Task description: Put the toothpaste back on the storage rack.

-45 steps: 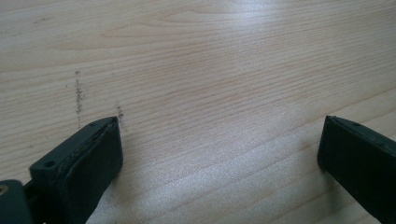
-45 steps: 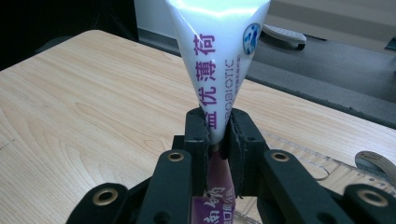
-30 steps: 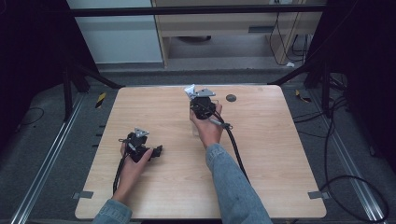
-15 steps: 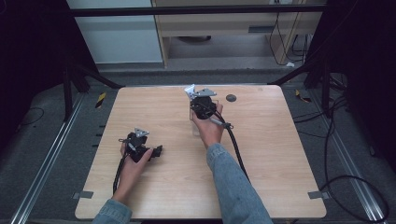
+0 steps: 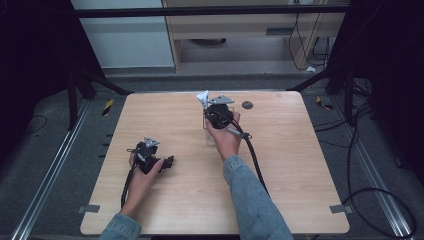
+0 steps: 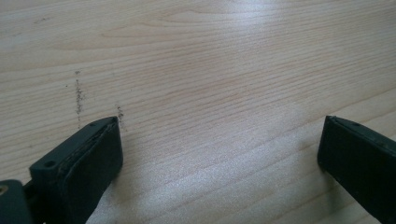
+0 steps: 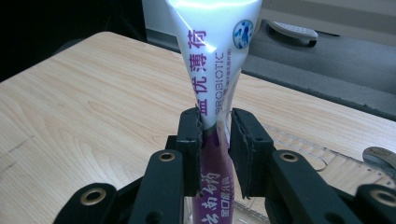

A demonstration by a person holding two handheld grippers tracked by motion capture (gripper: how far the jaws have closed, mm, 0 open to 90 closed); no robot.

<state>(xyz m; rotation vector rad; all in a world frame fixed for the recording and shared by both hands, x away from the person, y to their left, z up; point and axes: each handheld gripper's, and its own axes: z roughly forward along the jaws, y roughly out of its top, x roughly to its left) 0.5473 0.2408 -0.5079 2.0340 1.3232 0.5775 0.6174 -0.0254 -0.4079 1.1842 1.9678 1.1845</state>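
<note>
R tongs (image 7: 215, 135) are clamping a tube (image 7: 215, 56) upright by its narrow middle, crimped end up (prob. lowering it into a clear holder (image 7: 299, 154) below, near the surface's (image 5: 300, 165) far edge). L tongs (image 6: 219, 158) are gaping wide w/ nothing between, resting low over bare wood. Dark room, cables on the floor.
</note>
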